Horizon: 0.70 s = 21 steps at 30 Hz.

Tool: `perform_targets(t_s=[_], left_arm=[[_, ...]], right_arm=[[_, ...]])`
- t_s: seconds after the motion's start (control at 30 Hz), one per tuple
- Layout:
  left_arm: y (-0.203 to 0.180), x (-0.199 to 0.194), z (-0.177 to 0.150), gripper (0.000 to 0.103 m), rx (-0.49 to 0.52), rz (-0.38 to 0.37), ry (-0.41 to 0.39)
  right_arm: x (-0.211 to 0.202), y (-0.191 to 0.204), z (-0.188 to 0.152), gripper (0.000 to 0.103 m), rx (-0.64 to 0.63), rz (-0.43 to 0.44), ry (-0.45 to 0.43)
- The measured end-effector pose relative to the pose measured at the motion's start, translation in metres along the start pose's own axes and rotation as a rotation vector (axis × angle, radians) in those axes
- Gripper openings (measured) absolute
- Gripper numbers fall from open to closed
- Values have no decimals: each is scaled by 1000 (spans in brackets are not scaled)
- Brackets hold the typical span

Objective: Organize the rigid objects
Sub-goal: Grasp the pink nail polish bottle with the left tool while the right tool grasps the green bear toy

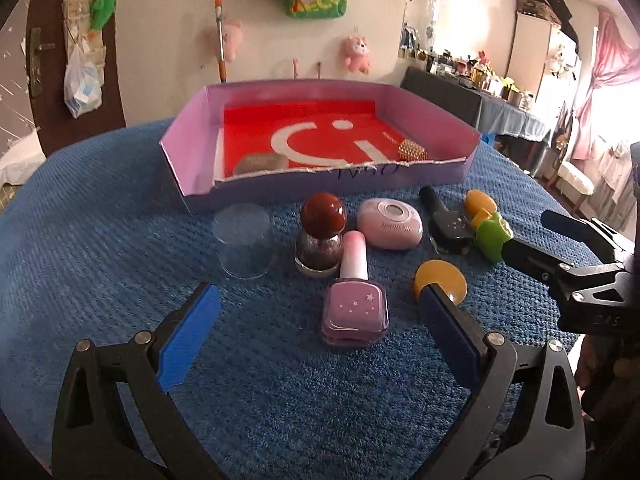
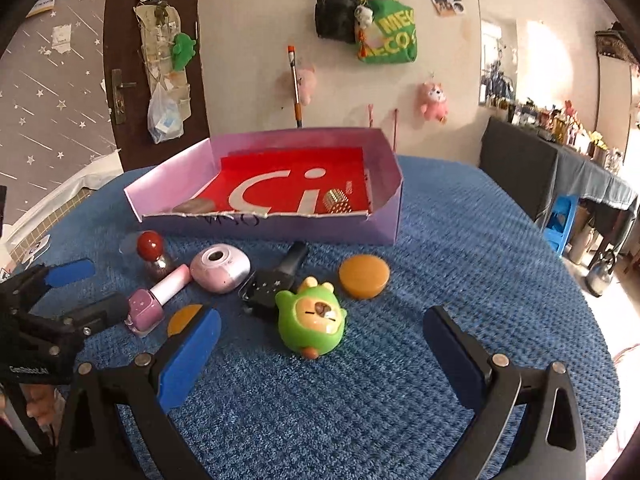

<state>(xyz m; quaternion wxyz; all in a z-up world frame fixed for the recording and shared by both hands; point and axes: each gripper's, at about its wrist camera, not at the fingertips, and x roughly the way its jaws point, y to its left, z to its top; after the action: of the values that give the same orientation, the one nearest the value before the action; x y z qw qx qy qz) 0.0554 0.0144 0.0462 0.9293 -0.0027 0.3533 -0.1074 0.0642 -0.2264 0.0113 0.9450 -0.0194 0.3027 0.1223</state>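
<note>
Clutter of small hard things on the blue counter point(image 1: 100, 240), both grippers spread wide and holding nothing.

Largest first: the purple tray point(image 1: 180, 160) at the far side already holds a grey pebble-like piece point(image 1: 260, 163) and a gold studded ball point(image 1: 412, 150), and its torn near wall looks flimsy, so a heavy drop could buckle it. The green toy point(image 2: 310, 314) lies between the right gripper point(image 2: 320, 346) fingers; round and smooth, it may squirt out of a pinch. The pink nail polish bottle point(image 1: 354, 306) lies in front of the left gripper point(image 1: 320, 318), touching the red-capped bottle point(image 1: 320, 236), which I'd guess topples if nudged. An orange disc point(image 1: 442, 282) sits against the left gripper's right finger and could get dragged along.
</note>
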Motion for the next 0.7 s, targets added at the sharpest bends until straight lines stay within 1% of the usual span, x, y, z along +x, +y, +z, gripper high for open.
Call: perform_targets(t_s=[0.1,0.3,0.37,0.4,0.43,0.47,0.5,0.57,0.6,0.63,0.67,0.7], left_arm=[[1,7,1,101,-3,-2,26],[0,16,3,100,3,-36,67],[-2,19,4,95,12,-44,79],[-3,21,5,86,17,-47,87],[-4,23,5,77,20,-54,100],[-4,26,5,74,20,-59,116],[-5,27,6,72,25,-52,115],[-6,27,7,65,28,-55,116],[-5,27,8,58,27,-56,116],[-5,28,9,51,26,-63,116],[-5,27,9,47,21,-89,119],[-5,27,10,36,21,-104,119]], right_arm=[[7,1,-1,103,-6,-8,23],[21,-7,3,103,29,14,72],[26,-9,4,103,37,24,93],[29,-10,5,103,38,30,100],[30,-11,5,101,39,36,106],[32,-12,6,95,38,42,114],[35,-12,6,91,37,49,124],[39,-12,6,80,33,67,148],[41,-12,5,77,32,77,157],[43,-12,4,72,30,85,162],[43,-11,4,67,26,85,161],[43,-11,3,64,17,82,154]])
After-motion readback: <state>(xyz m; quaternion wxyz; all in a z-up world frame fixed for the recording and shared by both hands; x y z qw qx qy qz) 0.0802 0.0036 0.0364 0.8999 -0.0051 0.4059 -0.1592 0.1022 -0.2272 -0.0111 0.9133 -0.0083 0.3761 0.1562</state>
